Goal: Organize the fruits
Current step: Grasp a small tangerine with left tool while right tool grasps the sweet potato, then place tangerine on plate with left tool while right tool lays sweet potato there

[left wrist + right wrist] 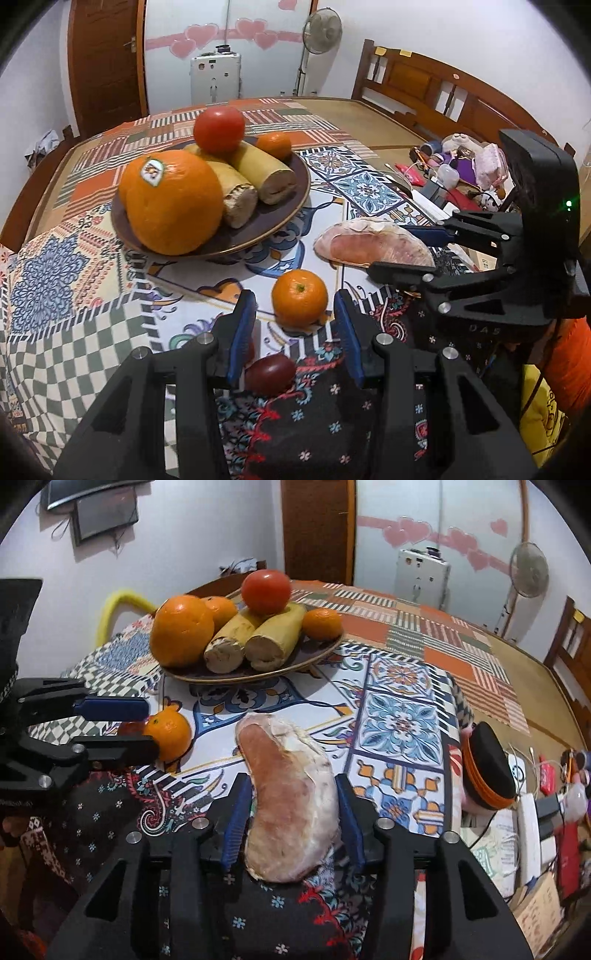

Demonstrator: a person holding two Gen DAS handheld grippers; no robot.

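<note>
From the left wrist, the left gripper (297,308) stood with its jaws apart over the patterned cloth, clamped on nothing. A small mandarin (300,298) sat just ahead of the fingertips, and a dark red oval fruit (270,373) lay lower down between the fingers, close to the left pad. Beyond, the plate (291,206) already carried a big orange (171,201), two pale cut pieces, a tomato (219,129) and another mandarin. To do the pick well, the jaws would need to centre on one fruit only, so the other is not nudged off the bed.

From the right wrist, the right gripper (293,794) straddled a pale, pinkish curved lump (290,801) lying on the cloth. Its jaws stood apart; a gap showed at the right pad, while the left pad was very near it, so no grip was on. Closing near the lump's thick middle would likely hold best.
</note>
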